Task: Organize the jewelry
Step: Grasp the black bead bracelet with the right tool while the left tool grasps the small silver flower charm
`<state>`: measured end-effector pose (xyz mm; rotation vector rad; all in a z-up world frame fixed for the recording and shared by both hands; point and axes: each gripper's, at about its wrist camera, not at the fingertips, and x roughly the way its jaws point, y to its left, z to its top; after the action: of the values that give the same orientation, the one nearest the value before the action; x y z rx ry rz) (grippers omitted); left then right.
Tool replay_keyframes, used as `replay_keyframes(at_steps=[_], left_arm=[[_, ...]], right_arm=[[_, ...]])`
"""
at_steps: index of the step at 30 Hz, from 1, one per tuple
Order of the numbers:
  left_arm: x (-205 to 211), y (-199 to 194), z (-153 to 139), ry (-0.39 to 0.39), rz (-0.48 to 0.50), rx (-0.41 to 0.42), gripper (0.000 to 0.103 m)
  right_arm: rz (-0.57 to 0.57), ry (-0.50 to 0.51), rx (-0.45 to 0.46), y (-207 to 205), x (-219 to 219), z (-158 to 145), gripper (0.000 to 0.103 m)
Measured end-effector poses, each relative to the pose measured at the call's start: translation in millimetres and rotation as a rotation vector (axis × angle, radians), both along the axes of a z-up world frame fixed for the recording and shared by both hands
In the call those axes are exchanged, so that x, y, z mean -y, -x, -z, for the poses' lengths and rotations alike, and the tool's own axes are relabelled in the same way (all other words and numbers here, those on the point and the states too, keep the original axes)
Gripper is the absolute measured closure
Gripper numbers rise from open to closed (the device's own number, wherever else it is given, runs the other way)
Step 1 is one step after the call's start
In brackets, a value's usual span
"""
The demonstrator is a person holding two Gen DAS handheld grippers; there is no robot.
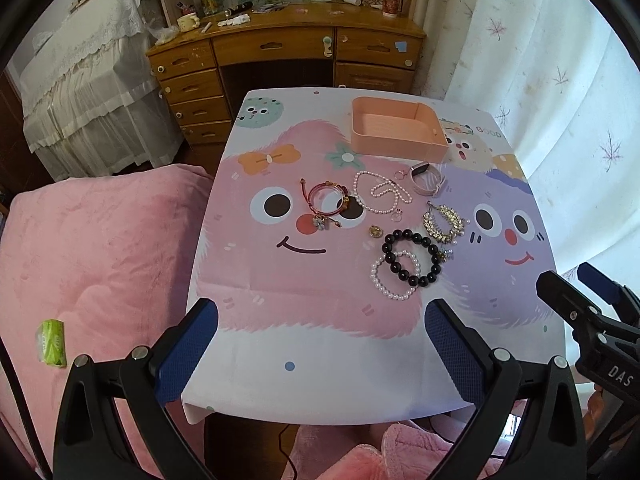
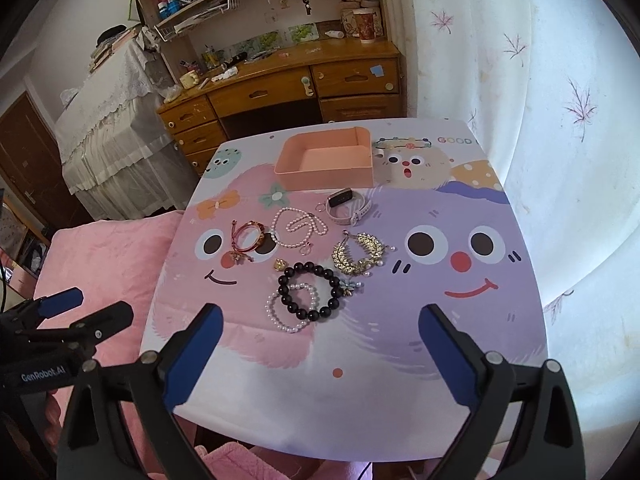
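Jewelry lies in the middle of a small table with a cartoon cloth (image 1: pixel 320 372) (image 2: pixel 400 412): a black bead bracelet (image 1: pixel 412 258) (image 2: pixel 312 290) overlapping a pearl bracelet (image 1: pixel 394 276) (image 2: pixel 290 308), a gold leaf bracelet (image 1: pixel 444 222) (image 2: pixel 360 256), a pearl necklace (image 1: pixel 380 194) (image 2: pixel 296 226), a red cord bracelet (image 1: pixel 326 202) (image 2: pixel 246 240), a small gold pendant (image 1: pixel 375 232) (image 2: pixel 280 265) and a pale pink watch (image 1: pixel 426 178) (image 2: pixel 346 206). An empty pink tray (image 1: pixel 396 130) (image 2: pixel 328 162) stands behind them. My left gripper (image 1: pixel 320 344) and right gripper (image 2: pixel 320 344) are open, empty, above the near table edge.
A pink blanket (image 1: pixel 88 264) covers the bed left of the table, with a green packet (image 1: pixel 52 342) on it. A wooden desk (image 1: pixel 288 52) stands beyond the table. A white curtain (image 2: pixel 560 120) hangs at the right. The right gripper shows at the right edge of the left wrist view (image 1: pixel 580 304).
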<state>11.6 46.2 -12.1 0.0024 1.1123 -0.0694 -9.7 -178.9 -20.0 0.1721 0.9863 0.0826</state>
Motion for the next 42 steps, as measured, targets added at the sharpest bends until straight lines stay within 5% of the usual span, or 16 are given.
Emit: replay_keyframes(at_steps=[12, 16, 23, 29, 36, 42], left_arm=[[-39.3, -52.1, 39.4, 0.096, 0.134, -0.024, 0.001], [-43.4, -72.4, 73.5, 0.108, 0.142, -0.100, 0.001], [-31.7, -94.9, 117.8, 0.083, 0.188, -0.065, 0.002], [-16.1, -120.7, 150.0, 0.062, 0.210, -0.051, 0.012], [-0.5, -140.4, 180.8, 0.027, 0.226, -0.026, 0.038], [6.5, -151.8, 193.2, 0.009, 0.210, -0.036, 0.046]], right_arm=[[0.225, -0.198, -0.169, -24.2, -6.2, 31.6, 0.042], [0.299, -0.276, -0.259, -26.3, -5.6, 50.8, 0.045], [0.378, -0.357, -0.405, -40.8, 2.9, 97.0, 0.051], [0.426, -0.394, -0.526, -69.1, 17.2, 142.9, 0.061], [0.415, -0.369, -0.633, -100.3, 22.3, 178.0, 0.074], [0.408, -0.333, -0.676, -112.9, 20.0, 191.3, 0.081]])
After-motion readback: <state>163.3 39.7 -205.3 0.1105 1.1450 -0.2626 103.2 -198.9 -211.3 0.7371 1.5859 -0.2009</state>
